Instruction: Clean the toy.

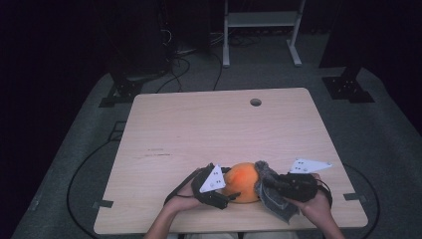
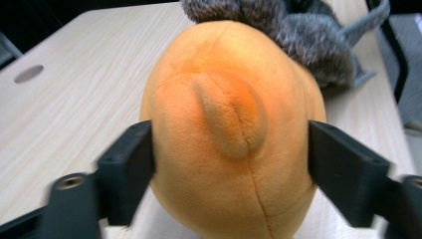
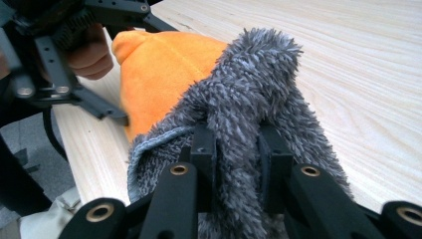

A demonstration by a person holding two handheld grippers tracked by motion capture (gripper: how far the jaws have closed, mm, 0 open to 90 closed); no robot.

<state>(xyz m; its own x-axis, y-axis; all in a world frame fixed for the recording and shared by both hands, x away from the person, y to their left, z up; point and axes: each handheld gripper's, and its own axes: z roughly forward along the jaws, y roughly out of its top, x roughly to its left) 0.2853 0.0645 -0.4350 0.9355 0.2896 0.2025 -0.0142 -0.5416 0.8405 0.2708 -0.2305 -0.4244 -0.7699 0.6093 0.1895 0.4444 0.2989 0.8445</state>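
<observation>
An orange plush toy (image 1: 242, 182) lies near the table's front edge, between my two grippers. My left gripper (image 1: 230, 198) is shut on it; in the left gripper view its jaws press both sides of the orange plush toy (image 2: 231, 134). A fuzzy grey cloth (image 1: 271, 193) drapes over the toy's right side. My right gripper (image 1: 271, 185) is shut on a fold of that grey cloth (image 3: 254, 124), pinched between its jaws. Behind the cloth shows the orange toy (image 3: 159, 69), with the left gripper (image 3: 107, 107) beside it.
The light wooden table (image 1: 209, 129) has a round cable hole (image 1: 255, 102) at the back. A white frame (image 1: 261, 25) and dark stands sit on the floor beyond. The toy lies close to the table's front edge (image 1: 229, 228).
</observation>
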